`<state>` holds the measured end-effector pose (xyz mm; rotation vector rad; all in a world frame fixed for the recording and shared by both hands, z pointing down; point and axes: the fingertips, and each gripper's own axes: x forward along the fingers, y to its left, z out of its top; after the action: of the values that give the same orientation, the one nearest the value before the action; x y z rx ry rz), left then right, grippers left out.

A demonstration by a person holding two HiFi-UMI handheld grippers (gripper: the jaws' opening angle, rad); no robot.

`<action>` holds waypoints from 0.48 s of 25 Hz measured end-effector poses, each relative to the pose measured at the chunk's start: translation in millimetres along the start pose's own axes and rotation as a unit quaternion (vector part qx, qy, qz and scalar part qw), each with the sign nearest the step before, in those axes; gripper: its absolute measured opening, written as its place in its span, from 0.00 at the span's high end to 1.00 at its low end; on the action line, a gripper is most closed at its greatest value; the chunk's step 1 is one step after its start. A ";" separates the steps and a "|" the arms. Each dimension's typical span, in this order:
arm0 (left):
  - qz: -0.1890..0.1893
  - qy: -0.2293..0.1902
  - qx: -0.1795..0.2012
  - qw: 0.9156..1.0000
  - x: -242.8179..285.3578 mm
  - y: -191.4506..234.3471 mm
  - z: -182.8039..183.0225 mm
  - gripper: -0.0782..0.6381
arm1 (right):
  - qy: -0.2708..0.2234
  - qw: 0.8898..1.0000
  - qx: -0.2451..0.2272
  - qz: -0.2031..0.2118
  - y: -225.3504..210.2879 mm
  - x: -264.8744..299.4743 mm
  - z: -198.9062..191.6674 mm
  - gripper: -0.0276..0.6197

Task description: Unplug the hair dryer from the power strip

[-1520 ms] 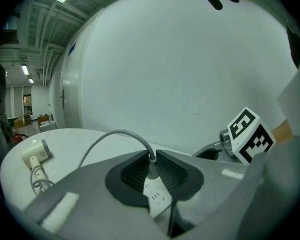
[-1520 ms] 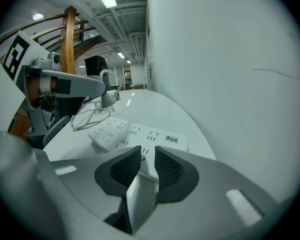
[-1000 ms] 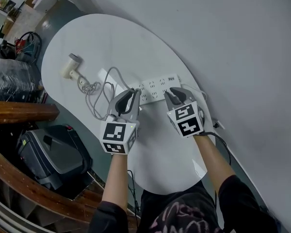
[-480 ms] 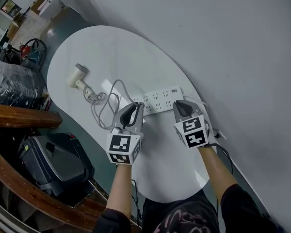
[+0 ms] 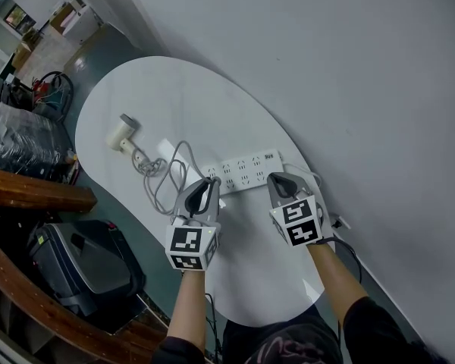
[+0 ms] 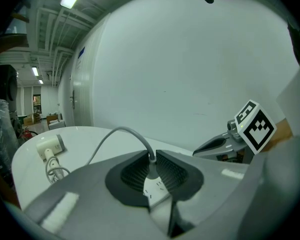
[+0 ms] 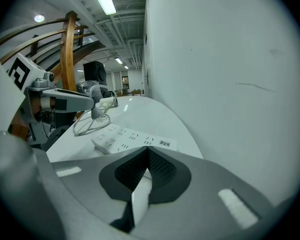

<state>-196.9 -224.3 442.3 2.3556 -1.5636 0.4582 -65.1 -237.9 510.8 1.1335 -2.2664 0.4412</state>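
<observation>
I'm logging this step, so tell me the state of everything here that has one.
Left tool: shut on the plug.
Plug: apparently out of the power strip.
Power strip: lying flat, sockets bare.
Right tool: shut, empty.
Hair dryer: lying down, cord loosely coiled.

The right gripper (image 7: 147,151) fills the bottom of the frame. Its dark ribbed pads (image 7: 162,170) meet at the tips, and only a pale sliver shows in the gap lower down. Just beyond them a white power strip (image 7: 132,136) lies flat on the white table (image 7: 155,116). From the left edge the left gripper (image 7: 92,105) reaches in with a grey plug (image 7: 96,113) at its tips. A grey cable (image 7: 85,128) loops on the table below it. A plain wall (image 7: 225,74) takes the right half.
</observation>
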 end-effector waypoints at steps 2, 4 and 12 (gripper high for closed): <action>0.002 -0.002 -0.004 1.000 -2.9 -0.3 0.8 0.82 | -0.003 1.000 -0.003 -0.001 0.1 -2.5 1.9 0.93; 0.006 -0.007 -0.004 1.000 -5.4 0.3 2.0 0.82 | -0.009 1.000 -0.004 0.000 2.4 -5.1 6.2 0.93; 0.025 -0.015 -0.015 0.999 -16.9 2.2 4.0 0.82 | -0.036 0.999 -0.005 0.009 10.7 -16.1 19.8 0.93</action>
<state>-204.7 -212.5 431.9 2.3149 -1.6356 0.4093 -72.5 -231.8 484.9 1.1428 -2.3395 0.4017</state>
